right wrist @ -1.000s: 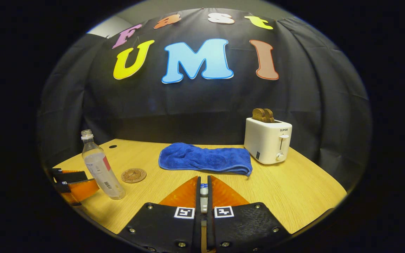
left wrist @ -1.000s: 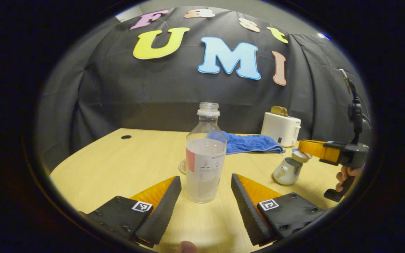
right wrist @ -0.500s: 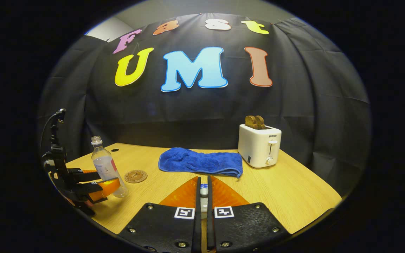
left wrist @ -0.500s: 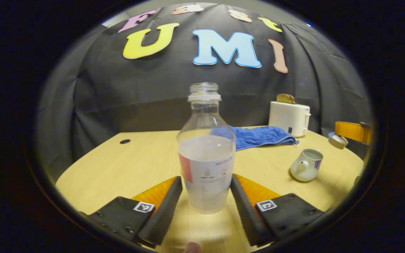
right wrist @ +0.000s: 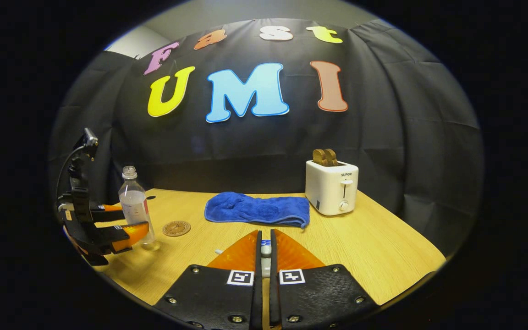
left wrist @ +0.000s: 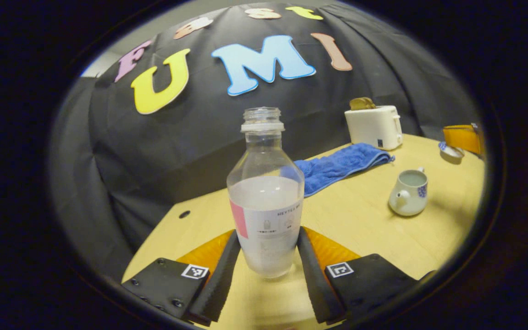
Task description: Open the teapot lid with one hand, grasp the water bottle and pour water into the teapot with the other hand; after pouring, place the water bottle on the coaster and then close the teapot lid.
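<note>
A clear water bottle [left wrist: 266, 201], uncapped and roughly half full, stands between the fingers of my left gripper [left wrist: 267, 233], which press on both its sides. The right gripper view has the same bottle [right wrist: 132, 206] at far left in that left gripper [right wrist: 133, 221]. The white teapot [left wrist: 408, 191] sits open on the table at right, with liquid inside. My right gripper [right wrist: 264, 234] is shut on the knob of the teapot lid [right wrist: 266, 250]. From the left gripper view, the lid [left wrist: 451, 151] hangs beyond the teapot under the right gripper [left wrist: 463, 139]. A round brown coaster [right wrist: 176, 228] lies right of the bottle.
A blue towel [right wrist: 257, 208] lies folded at the back of the wooden table [right wrist: 383, 247]. A white toaster [right wrist: 331, 188] with bread in it stands to the towel's right. The black booth wall runs behind the table.
My left gripper's fingers have closed from wide apart onto the bottle, and its view has tilted. My right gripper has carried the lid up and away from the teapot.
</note>
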A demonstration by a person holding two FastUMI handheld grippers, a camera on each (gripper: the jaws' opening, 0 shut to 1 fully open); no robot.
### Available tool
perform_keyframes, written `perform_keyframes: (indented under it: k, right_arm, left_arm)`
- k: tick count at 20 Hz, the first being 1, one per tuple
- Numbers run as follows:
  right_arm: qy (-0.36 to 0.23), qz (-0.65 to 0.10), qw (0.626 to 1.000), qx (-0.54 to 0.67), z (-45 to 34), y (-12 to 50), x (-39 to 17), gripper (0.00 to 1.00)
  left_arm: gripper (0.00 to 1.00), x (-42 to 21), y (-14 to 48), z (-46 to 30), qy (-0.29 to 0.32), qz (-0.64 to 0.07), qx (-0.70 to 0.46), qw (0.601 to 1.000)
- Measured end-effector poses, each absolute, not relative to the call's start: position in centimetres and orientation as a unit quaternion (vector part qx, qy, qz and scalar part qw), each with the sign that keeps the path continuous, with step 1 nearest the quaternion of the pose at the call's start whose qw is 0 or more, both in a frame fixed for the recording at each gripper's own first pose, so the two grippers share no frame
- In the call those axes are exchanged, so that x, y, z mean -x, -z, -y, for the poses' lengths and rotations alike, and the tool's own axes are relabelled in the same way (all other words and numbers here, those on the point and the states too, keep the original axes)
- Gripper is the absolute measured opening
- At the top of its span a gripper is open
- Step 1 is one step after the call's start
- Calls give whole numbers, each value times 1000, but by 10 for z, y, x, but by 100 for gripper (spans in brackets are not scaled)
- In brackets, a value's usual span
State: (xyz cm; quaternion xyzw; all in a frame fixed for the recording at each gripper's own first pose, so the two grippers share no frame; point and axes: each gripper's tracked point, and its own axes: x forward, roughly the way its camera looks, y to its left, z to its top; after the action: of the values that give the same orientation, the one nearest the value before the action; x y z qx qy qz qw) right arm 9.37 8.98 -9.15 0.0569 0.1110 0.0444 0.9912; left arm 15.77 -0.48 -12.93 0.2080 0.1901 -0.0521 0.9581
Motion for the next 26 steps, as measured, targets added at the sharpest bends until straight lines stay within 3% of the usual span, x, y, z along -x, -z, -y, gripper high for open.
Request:
perform_keyframes:
  k: [6, 12, 22, 26]
  right_arm:
    - [-36, -108, 992, -60, -65, 92, -83, 6]
    - [-28, -116, 991, -56, -40, 104, -69, 6]
    - [-19, -125, 990, -55, -11, 120, -53, 6]
    - [-20, -127, 990, -59, -6, 127, -49, 6]
  left_arm:
    - [84, -157, 108, 15, 47, -173, -391, 903]
    - [84, -163, 98, 30, 45, -153, -568, 807]
    - [84, -175, 107, 71, 78, -152, -730, 662]
    - [84, -177, 107, 90, 90, -146, -761, 625]
